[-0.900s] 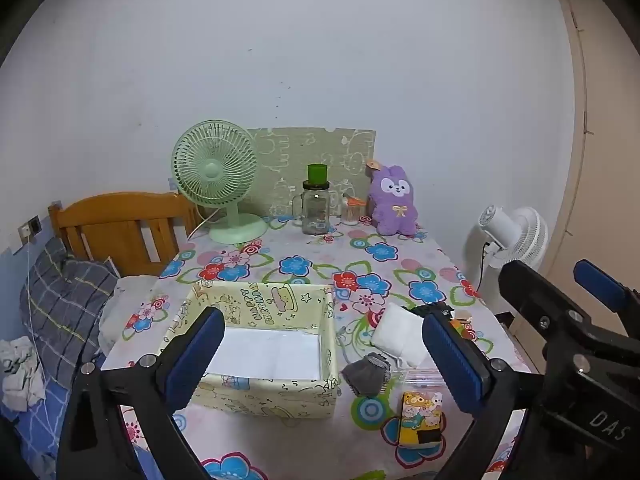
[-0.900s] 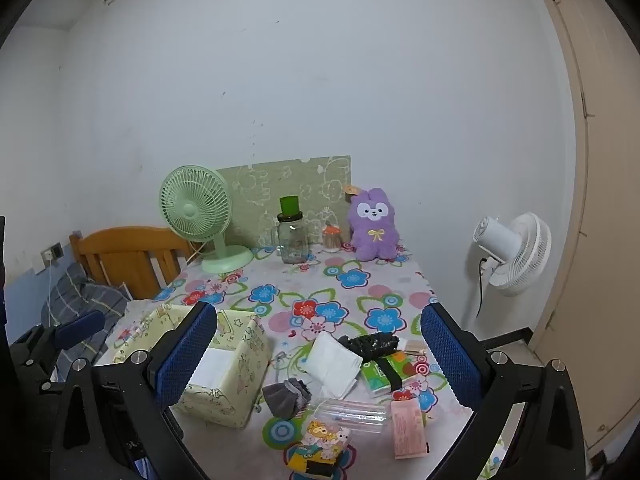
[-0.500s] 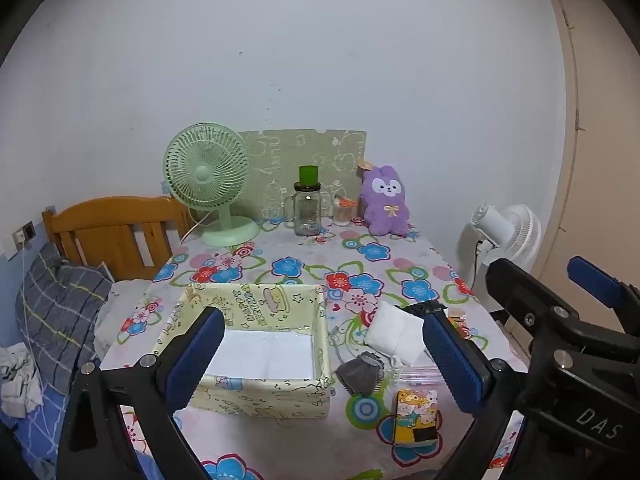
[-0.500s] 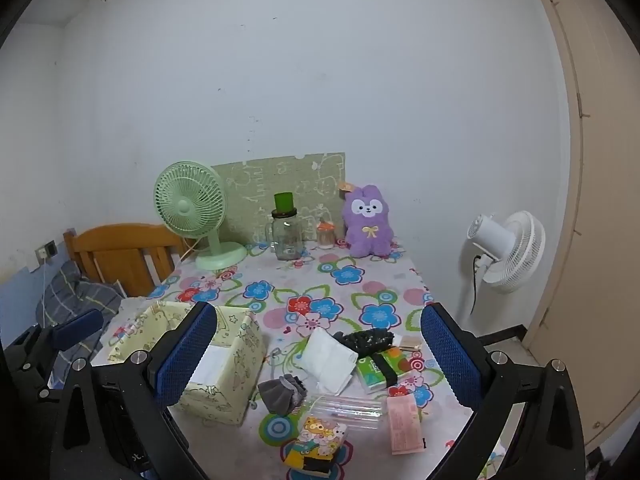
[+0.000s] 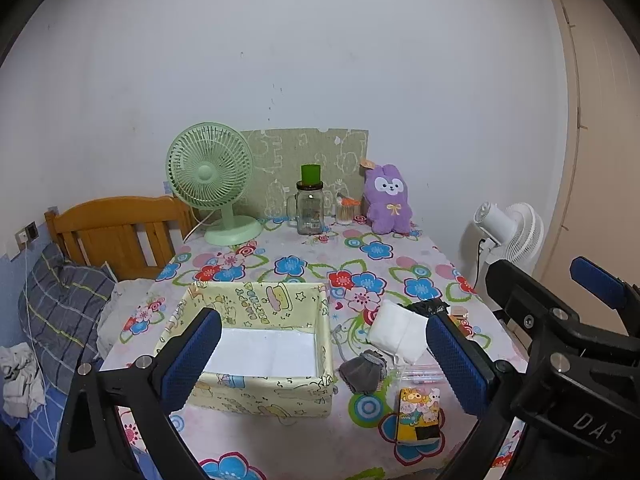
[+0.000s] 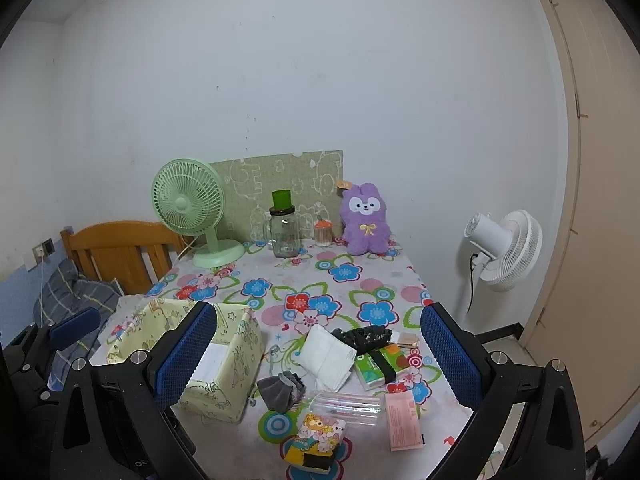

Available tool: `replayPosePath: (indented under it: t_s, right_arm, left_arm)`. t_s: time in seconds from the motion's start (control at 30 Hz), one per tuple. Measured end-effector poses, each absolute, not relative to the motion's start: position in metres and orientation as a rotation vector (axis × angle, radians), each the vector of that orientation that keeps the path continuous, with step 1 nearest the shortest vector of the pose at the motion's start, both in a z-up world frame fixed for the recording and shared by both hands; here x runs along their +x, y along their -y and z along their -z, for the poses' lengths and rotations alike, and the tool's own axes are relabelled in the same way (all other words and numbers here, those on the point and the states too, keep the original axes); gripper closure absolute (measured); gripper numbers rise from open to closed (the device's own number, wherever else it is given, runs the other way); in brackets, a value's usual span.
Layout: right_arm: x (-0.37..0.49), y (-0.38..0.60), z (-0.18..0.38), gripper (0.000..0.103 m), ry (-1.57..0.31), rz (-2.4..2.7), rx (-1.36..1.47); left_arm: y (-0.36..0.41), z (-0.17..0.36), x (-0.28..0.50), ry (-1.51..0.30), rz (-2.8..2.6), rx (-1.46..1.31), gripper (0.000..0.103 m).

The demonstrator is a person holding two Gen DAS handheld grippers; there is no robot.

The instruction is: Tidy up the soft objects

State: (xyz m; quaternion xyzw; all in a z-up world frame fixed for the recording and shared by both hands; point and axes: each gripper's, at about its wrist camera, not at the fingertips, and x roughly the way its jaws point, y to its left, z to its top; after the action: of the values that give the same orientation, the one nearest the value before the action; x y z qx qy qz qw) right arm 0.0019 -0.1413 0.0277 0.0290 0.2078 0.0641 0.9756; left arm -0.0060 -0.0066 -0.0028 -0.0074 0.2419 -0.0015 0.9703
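- The left gripper (image 5: 324, 364) hangs above the near edge of the table (image 5: 304, 440), its blue pads spread wide with nothing between them.
- The right gripper (image 6: 316, 356) is likewise spread wide and empty, above the table's near right part.
- A yellow fabric box (image 5: 260, 344) sits at the near left, open side up; its near wall lies just back from the table's front edge, and its left wall is close to the left edge.
- The soft things lie just beside the box's right wall: a grey sock (image 6: 282, 390) bunched into a lump, and a folded white cloth (image 6: 328, 356) beyond it, its long axis running from near-right toward far-left.
- A black item (image 6: 366, 338) touches the cloth's far corner; what it is cannot be told from here.
- Right of the cloth are a green tissue pack (image 6: 380, 364) with a black band, a clear pouch (image 6: 344, 404), a pink card (image 6: 404, 420) and a cartoon packet (image 6: 316, 442), crowding the near right corner.
- The middle of the floral tablecloth lies bare between this cluster and the back row.
- Along the far edge stand a green fan (image 5: 212, 180), a glass jar (image 5: 310, 210) and a purple plush rabbit (image 5: 388, 200), upright and facing forward.
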Motion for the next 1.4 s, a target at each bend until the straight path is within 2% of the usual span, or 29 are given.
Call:
replayPosePath:
  t_s: [1.4]
  right_arm:
    - [0.0031,0.1414,-0.0179,0.0,-0.414,-0.154,0.065]
  left_arm:
    - [0.0058,0.0051,0.0015,-0.515,-0.001,-0.018,0.002]
